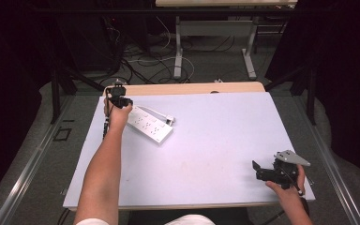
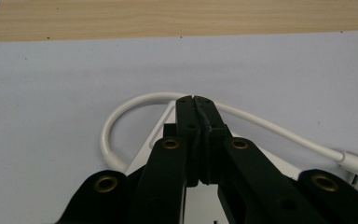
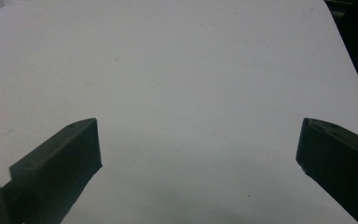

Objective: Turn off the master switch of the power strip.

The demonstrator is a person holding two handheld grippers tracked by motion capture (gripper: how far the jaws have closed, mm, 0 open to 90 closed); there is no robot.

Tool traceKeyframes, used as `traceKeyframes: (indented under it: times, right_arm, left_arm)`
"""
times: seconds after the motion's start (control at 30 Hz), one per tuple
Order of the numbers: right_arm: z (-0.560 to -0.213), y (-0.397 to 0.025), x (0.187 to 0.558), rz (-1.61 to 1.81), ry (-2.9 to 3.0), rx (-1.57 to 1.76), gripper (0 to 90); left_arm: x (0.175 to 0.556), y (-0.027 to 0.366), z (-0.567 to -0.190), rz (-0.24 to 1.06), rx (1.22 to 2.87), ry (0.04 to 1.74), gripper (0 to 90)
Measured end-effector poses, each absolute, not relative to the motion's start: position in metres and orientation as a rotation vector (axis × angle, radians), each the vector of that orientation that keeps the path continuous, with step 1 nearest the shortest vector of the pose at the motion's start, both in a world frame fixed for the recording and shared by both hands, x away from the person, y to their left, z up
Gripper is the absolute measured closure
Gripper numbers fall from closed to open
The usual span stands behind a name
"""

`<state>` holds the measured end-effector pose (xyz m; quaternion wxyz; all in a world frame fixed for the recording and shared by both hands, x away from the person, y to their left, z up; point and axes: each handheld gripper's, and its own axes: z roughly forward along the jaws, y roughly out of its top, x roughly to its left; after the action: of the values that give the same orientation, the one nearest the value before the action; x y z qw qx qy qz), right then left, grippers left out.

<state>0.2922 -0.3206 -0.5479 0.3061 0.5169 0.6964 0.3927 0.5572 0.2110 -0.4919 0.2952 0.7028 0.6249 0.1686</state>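
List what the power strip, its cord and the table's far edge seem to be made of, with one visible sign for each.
Power strip: probably hard plastic, white with a smooth, even face.
Cord: likely flexible plastic or rubber sheathing, white and slightly glossy, since it bends in a smooth loop.
Table's far edge: looks like wood or wood-grain laminate, pale tan with fine streaks; which one cannot be told.

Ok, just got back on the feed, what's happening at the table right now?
A person holds a tool in each hand. The left tool is over the near end of the white power strip, jaws pressed together at its white cord; whether they pinch the cord is unclear. The right tool rests near the mat's front right corner, jaws wide open, holding nothing.
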Motion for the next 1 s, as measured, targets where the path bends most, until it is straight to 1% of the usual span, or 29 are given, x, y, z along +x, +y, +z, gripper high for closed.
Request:
traceKeyframes:
  times: [0.5,0.67,0.77,1.0]
  right_arm:
    - [-0.547,-0.322,0.290,1.048,1.848,1.350,0.0]
    - [-0.546,-0.322,0.289,1.047,1.847,1.352,0.0]
    - [-0.546,-0.323,0.289,1.038,1.855,1.356,0.0]
    - [-0.546,-0.323,0.289,1.058,1.842,1.354,0.0]
  left_arm:
    - [0.567,0.208,-0.510,0.454,1.918,1.687,90.0]
    - [0.570,0.208,-0.515,0.459,1.897,1.699,90.0]
    - [0.571,0.209,-0.517,0.439,1.901,1.710,90.0]
    - [0.573,0.208,-0.520,0.449,1.920,1.712,90.0]
